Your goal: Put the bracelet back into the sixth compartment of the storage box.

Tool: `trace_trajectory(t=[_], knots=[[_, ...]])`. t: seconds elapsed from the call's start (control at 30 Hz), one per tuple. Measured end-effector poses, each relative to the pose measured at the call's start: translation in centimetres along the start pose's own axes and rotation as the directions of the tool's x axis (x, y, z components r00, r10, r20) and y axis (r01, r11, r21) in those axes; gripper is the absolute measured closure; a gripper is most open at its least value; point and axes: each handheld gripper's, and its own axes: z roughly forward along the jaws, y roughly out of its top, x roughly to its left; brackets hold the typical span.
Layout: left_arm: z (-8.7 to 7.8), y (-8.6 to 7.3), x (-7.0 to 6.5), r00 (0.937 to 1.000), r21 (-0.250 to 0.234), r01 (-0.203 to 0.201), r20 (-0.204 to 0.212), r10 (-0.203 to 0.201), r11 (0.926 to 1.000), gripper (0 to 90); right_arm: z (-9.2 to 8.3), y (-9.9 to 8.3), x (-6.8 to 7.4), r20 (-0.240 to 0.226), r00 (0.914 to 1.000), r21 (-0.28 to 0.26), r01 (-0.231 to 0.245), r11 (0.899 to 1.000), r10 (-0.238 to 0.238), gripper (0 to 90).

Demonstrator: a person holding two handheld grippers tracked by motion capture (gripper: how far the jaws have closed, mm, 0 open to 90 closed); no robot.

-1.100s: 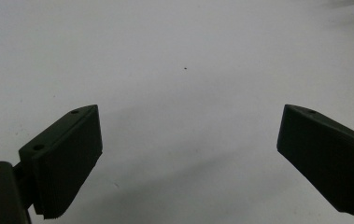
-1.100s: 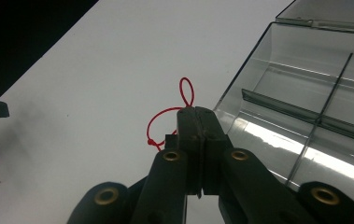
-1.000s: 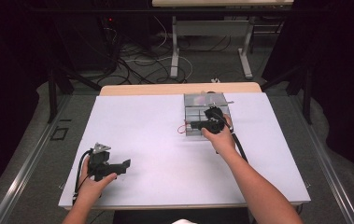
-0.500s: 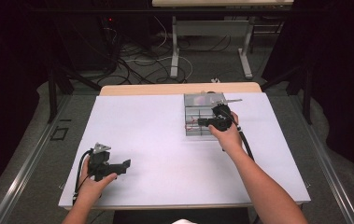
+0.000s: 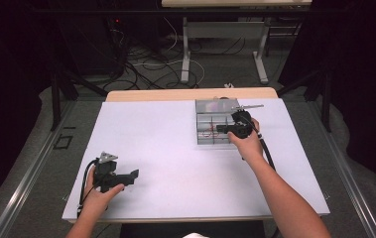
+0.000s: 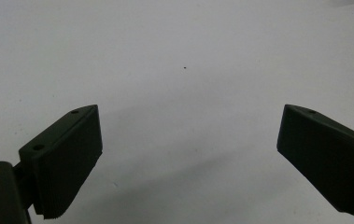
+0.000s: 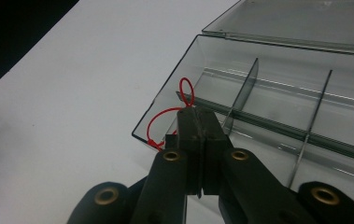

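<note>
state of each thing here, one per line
box: lid open, clear, dividers inside
lid: swung back, flat behind the box
red tie: looped, pinched in the right gripper over the box's corner compartment
right gripper: shut on the red tie
left gripper: open, nothing between its fingers, low over the table

The closed jaws of the right gripper [image 7: 197, 135] hide the middle part of the red wire loop [image 7: 187, 87]. The clear compartment box [image 7: 277, 84] is cut by the right edge of the right gripper view. In the high view the content of this box is too small to tell.
</note>
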Motion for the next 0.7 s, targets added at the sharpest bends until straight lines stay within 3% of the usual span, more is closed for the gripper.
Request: trace_trajectory(t=[0.7], knots=[[0.1, 0.0, 0.0, 1.0000, 0.006, 0.001, -0.001, -0.001, 1.0000, 6.7, -1.7, -0.5, -3.2, 0.082, 0.9963, -0.010, -0.025, 1.000, 0.026, 90.0]])
